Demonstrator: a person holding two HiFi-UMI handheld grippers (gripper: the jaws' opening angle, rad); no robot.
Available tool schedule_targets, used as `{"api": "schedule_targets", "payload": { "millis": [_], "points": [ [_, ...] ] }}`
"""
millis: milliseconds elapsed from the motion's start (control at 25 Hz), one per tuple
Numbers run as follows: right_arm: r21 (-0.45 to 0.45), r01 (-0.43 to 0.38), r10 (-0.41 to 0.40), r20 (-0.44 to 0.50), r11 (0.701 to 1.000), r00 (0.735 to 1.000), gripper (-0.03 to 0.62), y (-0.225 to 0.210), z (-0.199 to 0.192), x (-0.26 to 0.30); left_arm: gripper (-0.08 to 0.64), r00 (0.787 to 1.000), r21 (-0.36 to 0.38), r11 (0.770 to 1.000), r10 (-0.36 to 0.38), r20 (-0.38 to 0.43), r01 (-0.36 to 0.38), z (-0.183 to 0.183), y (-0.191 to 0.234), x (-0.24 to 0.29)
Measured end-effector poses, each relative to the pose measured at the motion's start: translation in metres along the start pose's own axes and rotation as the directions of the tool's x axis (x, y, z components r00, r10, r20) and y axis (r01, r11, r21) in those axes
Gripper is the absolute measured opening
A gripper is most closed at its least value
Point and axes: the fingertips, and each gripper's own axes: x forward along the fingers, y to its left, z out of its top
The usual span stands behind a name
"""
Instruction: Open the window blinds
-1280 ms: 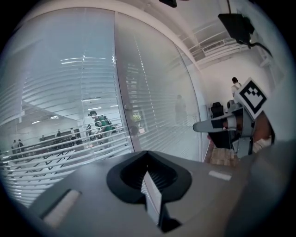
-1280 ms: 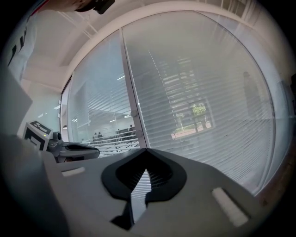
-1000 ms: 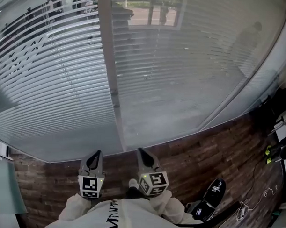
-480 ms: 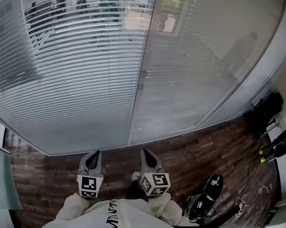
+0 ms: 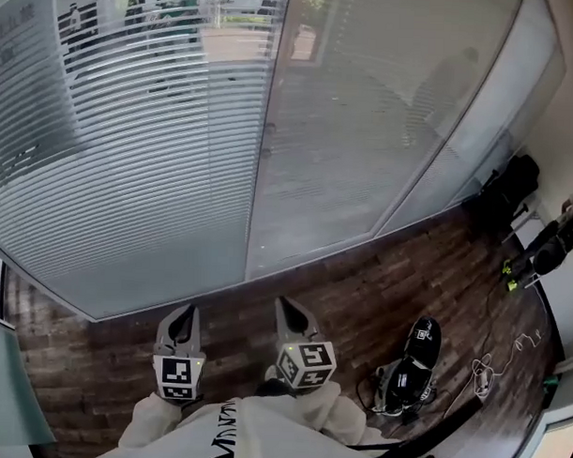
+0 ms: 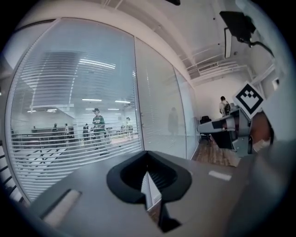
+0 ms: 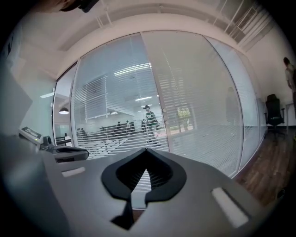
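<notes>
Horizontal slat blinds hang behind a curved glass wall. The left panel's blinds (image 5: pixel 130 143) are tilted partly open, and people show through them (image 6: pixel 69 139). The right panel's blinds (image 5: pixel 365 132) are closed flat. A vertical frame post (image 5: pixel 261 157) divides the two panels. My left gripper (image 5: pixel 184 316) and right gripper (image 5: pixel 287 308) are held side by side low over the wooden floor, well short of the glass. Both point toward the wall. Each is shut with nothing between its jaws (image 6: pixel 147 156) (image 7: pixel 146 151). No cord or wand for the blinds is visible.
A black shoe and bag (image 5: pixel 411 367) lie on the wooden floor (image 5: pixel 360 282) to my right, with loose cables (image 5: pixel 488 371) beyond. A black chair (image 5: pixel 502 195) stands by the right wall. A person (image 6: pixel 224 105) stands at a desk far right.
The view has shifted along the glass wall, and more floor now shows between the grippers and the glass. Both grippers stay shut and side by side.
</notes>
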Motion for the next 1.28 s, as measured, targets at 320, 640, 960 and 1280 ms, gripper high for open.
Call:
{"api": "schedule_targets", "payload": {
  "millis": [320,640,960,1280],
  "points": [
    [0.065,0.0,0.0,-0.002,0.998,1.0,0.0,-0.003,-0.008,-0.045,0.0,1.0,0.034,0.999,-0.022,0.004,0.022,0.011,-0.03,-0.019],
    [0.081,-0.003,0.007,-0.044,0.997,0.999,0.0,-0.013,-0.026,-0.083,0.0,0.998,0.023,0.998,-0.064,-0.009,0.065,0.013,-0.081,-0.039],
    [0.077,-0.027,0.03,-0.034,0.997,0.999,0.0,-0.017,-0.021,-0.097,0.0,0.999,0.031,0.999,-0.039,0.004,0.039,0.019,-0.094,-0.047],
    [0.071,-0.038,0.04,-0.023,0.997,0.999,0.0,-0.023,-0.017,-0.099,0.0,0.999,0.04,0.998,-0.042,0.023,0.041,0.026,-0.103,-0.04]
  ]
}}
